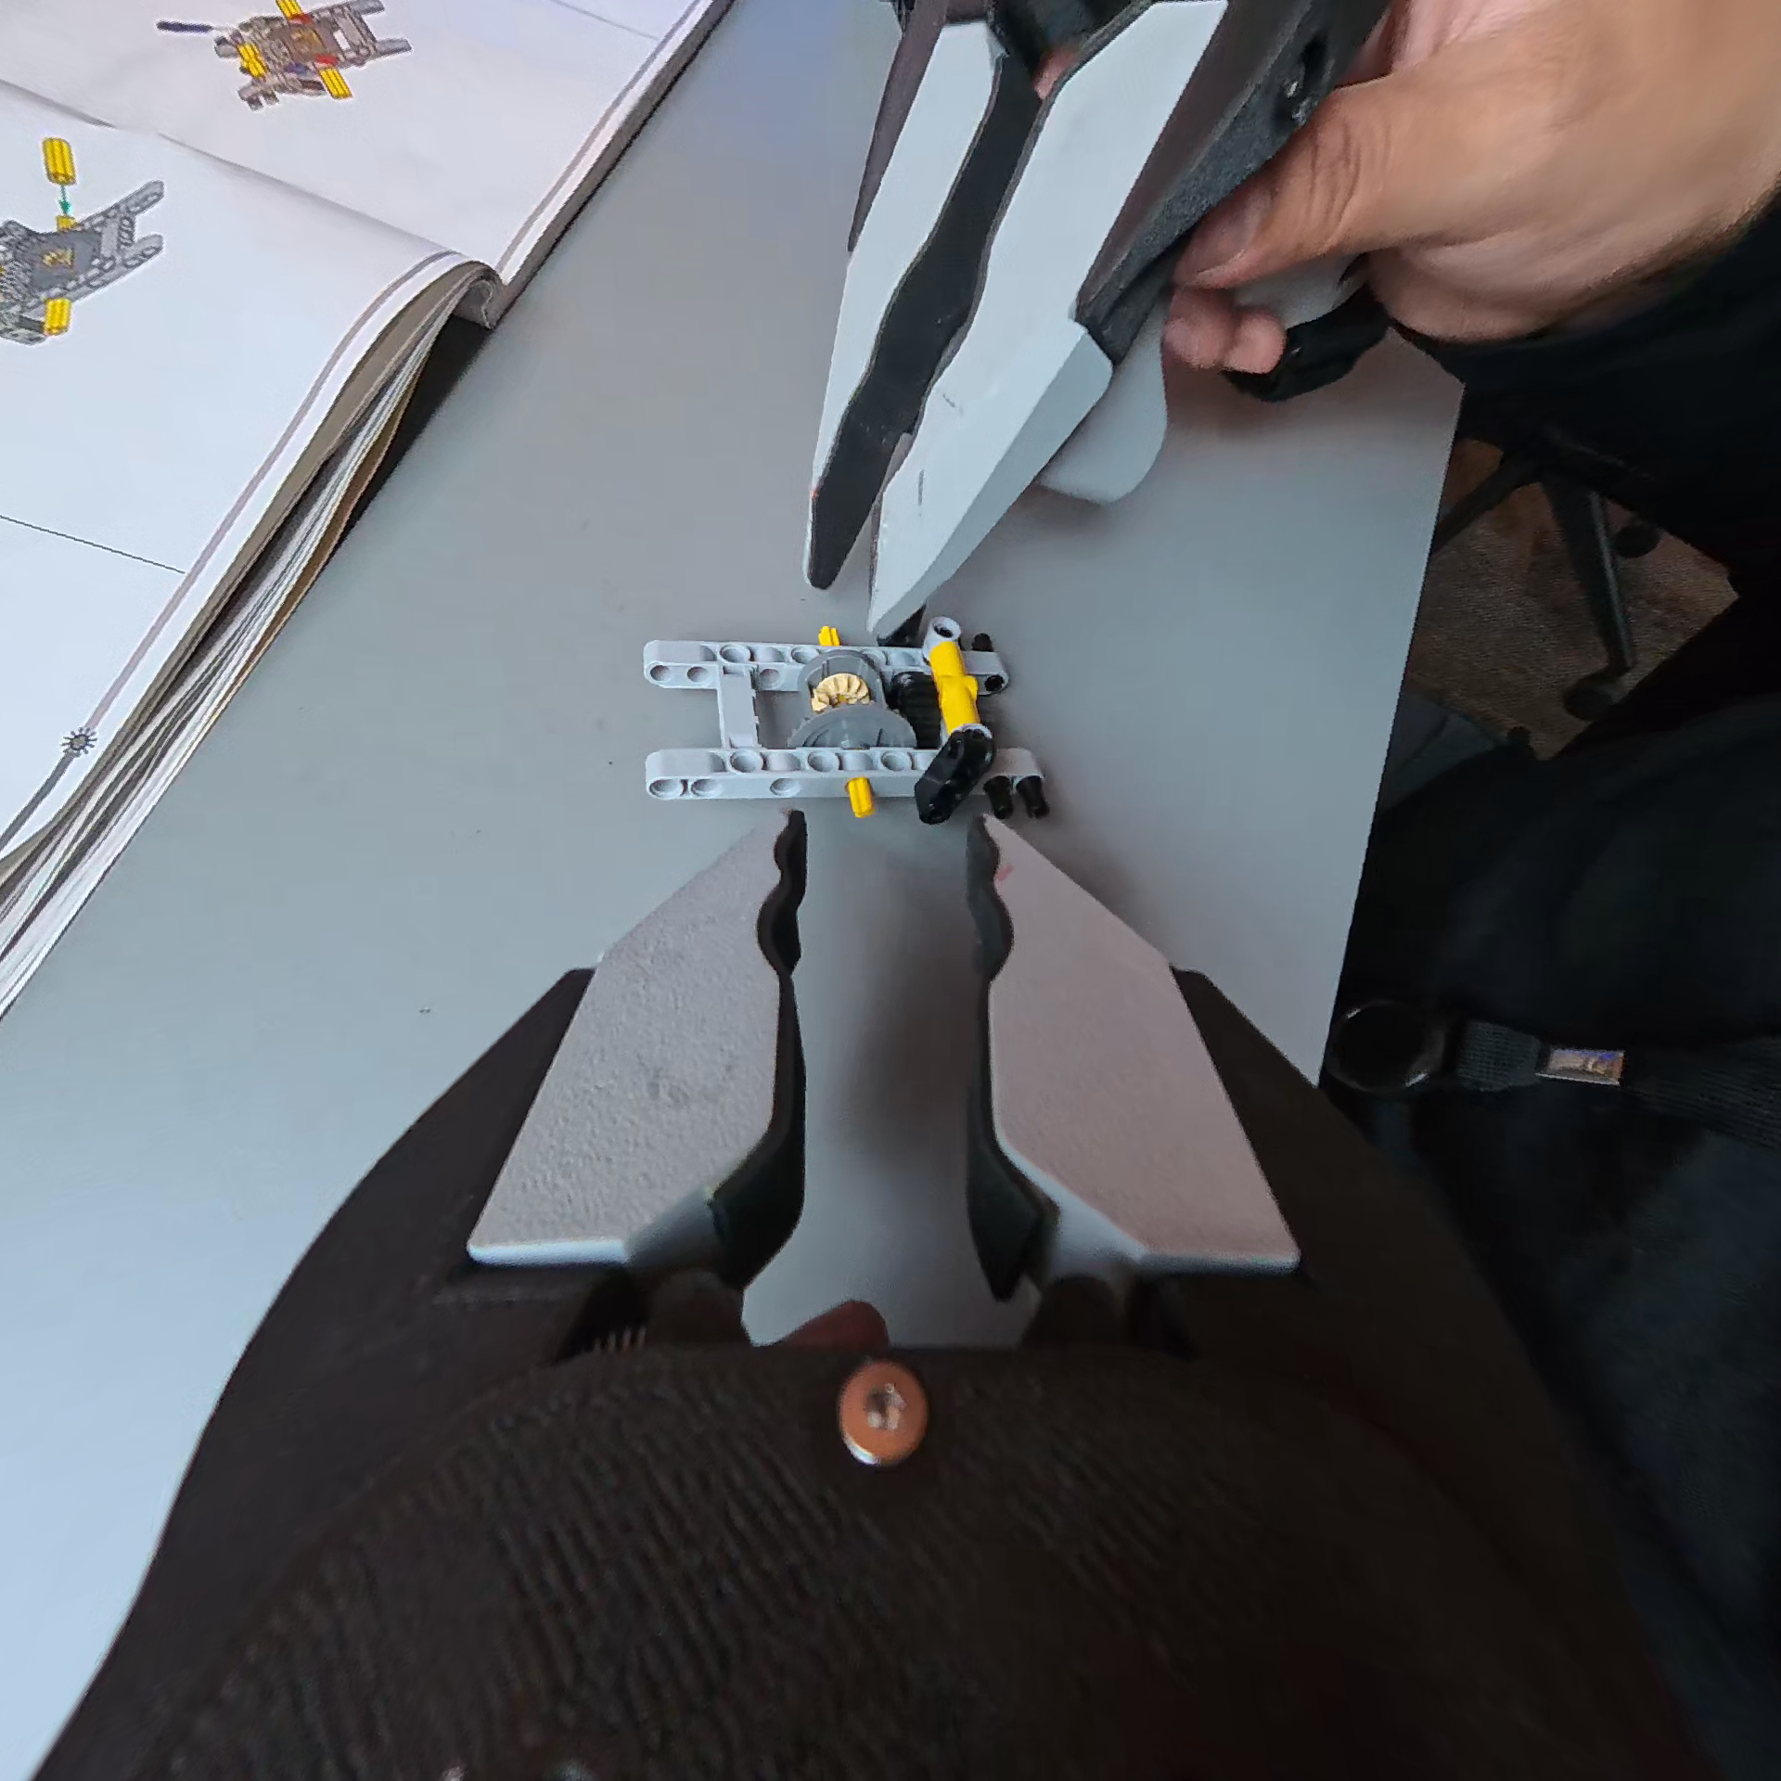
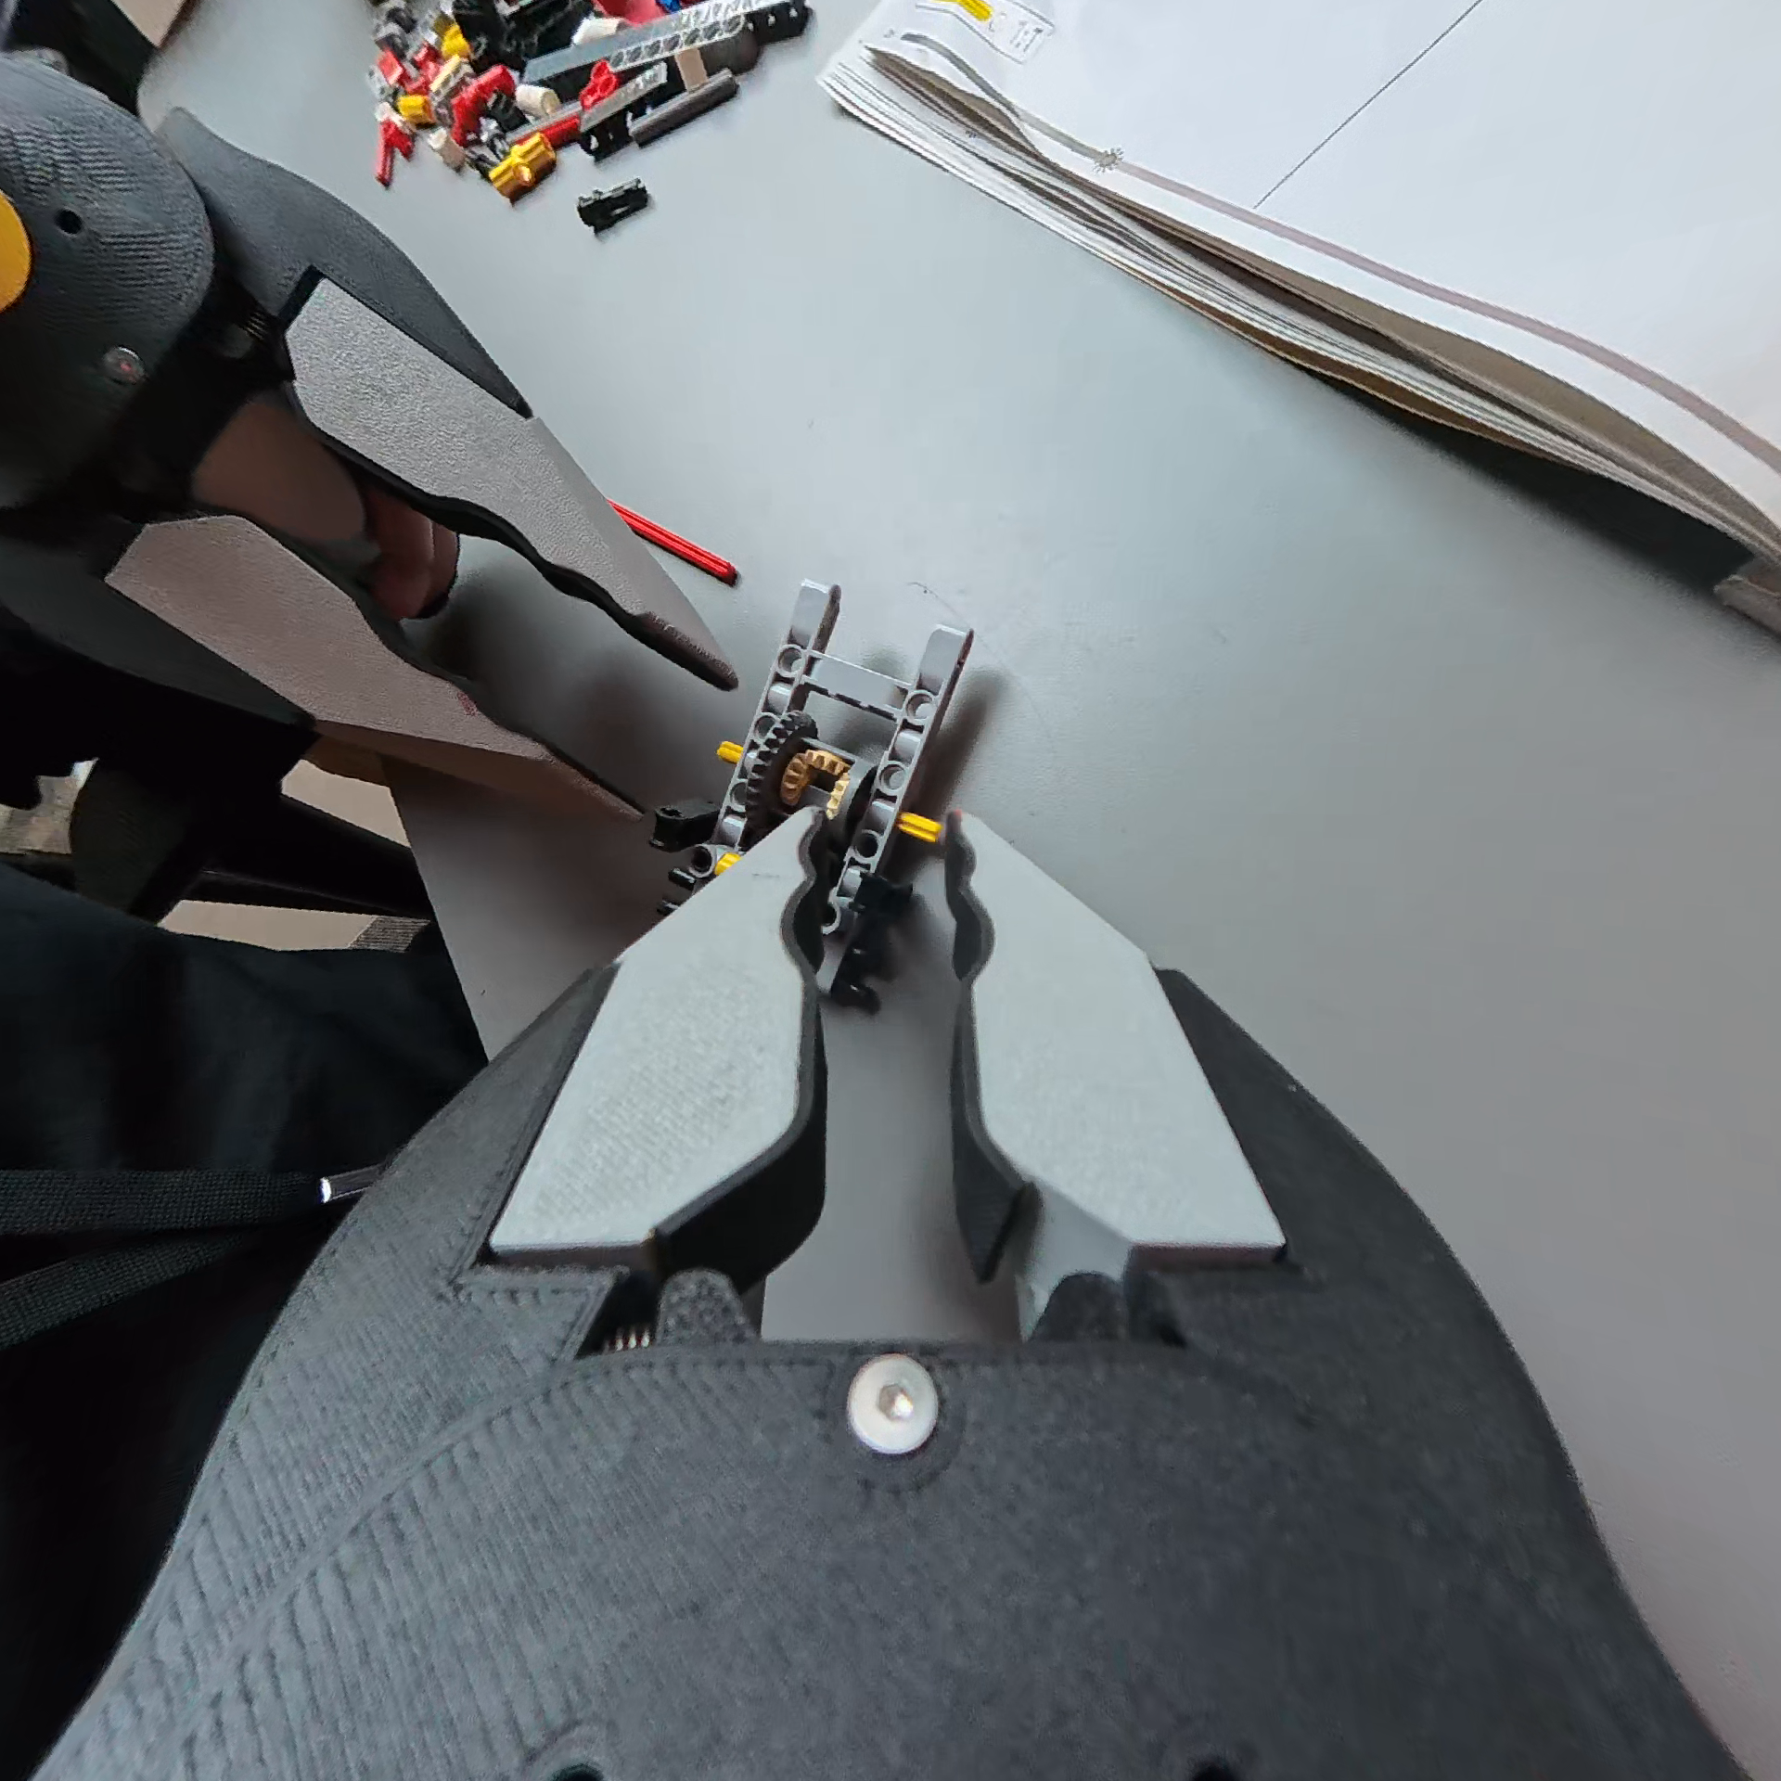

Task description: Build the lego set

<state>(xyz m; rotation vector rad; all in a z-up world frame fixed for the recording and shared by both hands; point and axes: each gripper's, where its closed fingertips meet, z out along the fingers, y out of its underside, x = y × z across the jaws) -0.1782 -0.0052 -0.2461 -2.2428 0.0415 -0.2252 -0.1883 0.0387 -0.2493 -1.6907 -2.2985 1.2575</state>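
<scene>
The lego frame (image 1: 829,718) is smooth, slightly glossy plastic on a matt grey worktop (image 1: 482,964). The left tongs (image 1: 887,829) show grainy matt plastic bodywork with one bright metal screw (image 1: 884,1413). The instruction booklet (image 1: 193,385) is smooth paper.

The left grey-and-black two-finger gripper (image 1: 885,829) is held level and low, its jaws spread apart and empty. The right grey-and-black two-finger gripper (image 2: 887,829) slants downward, jaws parted, gripped at its handle by a bare hand (image 1: 1503,183).
</scene>
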